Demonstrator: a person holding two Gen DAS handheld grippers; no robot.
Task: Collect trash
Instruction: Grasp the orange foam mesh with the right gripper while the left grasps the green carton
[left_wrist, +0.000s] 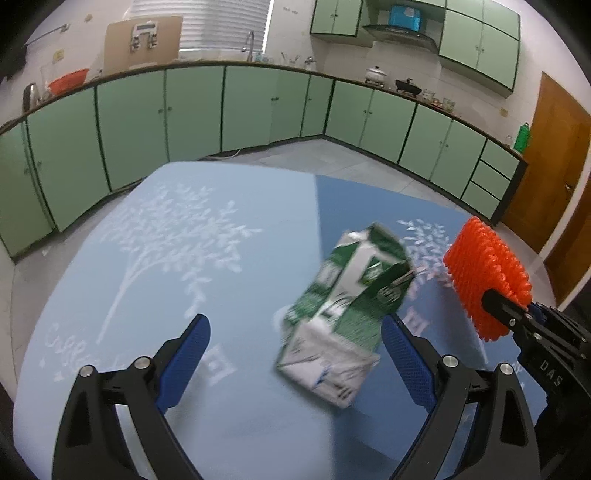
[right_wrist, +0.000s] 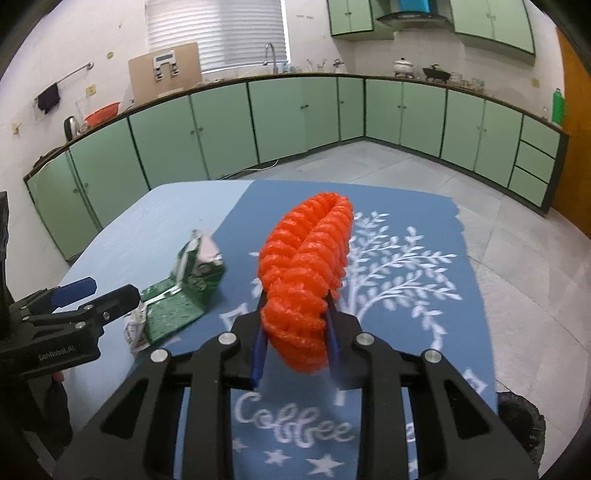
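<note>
A crushed green-and-white milk carton (left_wrist: 343, 314) lies on its side on the blue tablecloth (left_wrist: 147, 266). My left gripper (left_wrist: 299, 347) is open around its near end, with the carton closer to the right blue pad (left_wrist: 404, 365) than to the left one. In the right wrist view the carton (right_wrist: 184, 291) lies just ahead of the left gripper (right_wrist: 99, 291). My right gripper (right_wrist: 295, 314) is shut on an orange foam fruit net (right_wrist: 306, 266), squeezed between its blue fingers and held above the cloth. In the left wrist view, that net (left_wrist: 484, 273) hangs to the carton's right in the right gripper (left_wrist: 498, 302).
The table's far edge (right_wrist: 332, 182) drops to a tiled floor, with green kitchen cabinets (left_wrist: 192, 110) along the walls. A dark, bag-like shape (right_wrist: 521, 424) sits low beside the table's right edge. A wooden door (left_wrist: 557, 177) stands at the far right.
</note>
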